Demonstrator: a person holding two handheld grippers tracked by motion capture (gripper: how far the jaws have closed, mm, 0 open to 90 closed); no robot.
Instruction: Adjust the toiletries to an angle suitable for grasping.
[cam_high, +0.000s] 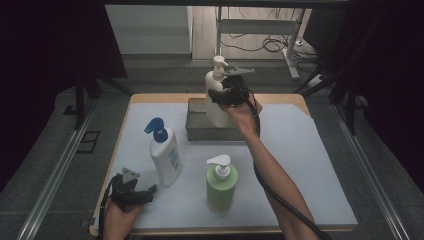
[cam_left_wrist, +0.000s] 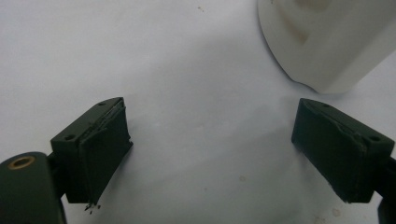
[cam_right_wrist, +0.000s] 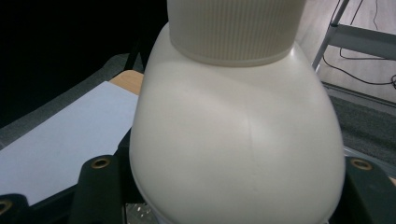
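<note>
A cream pump bottle (cam_high: 214, 112) stands upright at the grey tray (cam_high: 196, 131) near the table's far edge, its lower end inside the tray's walls. My right gripper (cam_high: 227, 96) is shut on its upper body from the right side. In the right gripper view the bottle's shoulder (cam_right_wrist: 238, 140) spans the space between the two black fingers (cam_right_wrist: 100, 186). My left gripper (cam_high: 144, 193) rests open on the white sheet at the front left, with nothing between its jaws (cam_left_wrist: 211, 112). The base of a white bottle (cam_left_wrist: 327, 42) lies just beyond them.
A white bottle with a blue pump (cam_high: 166, 160) stands left of centre, close to my left gripper. A green bottle with a white pump (cam_high: 221, 187) stands at the front centre. The right forearm crosses the table's right half.
</note>
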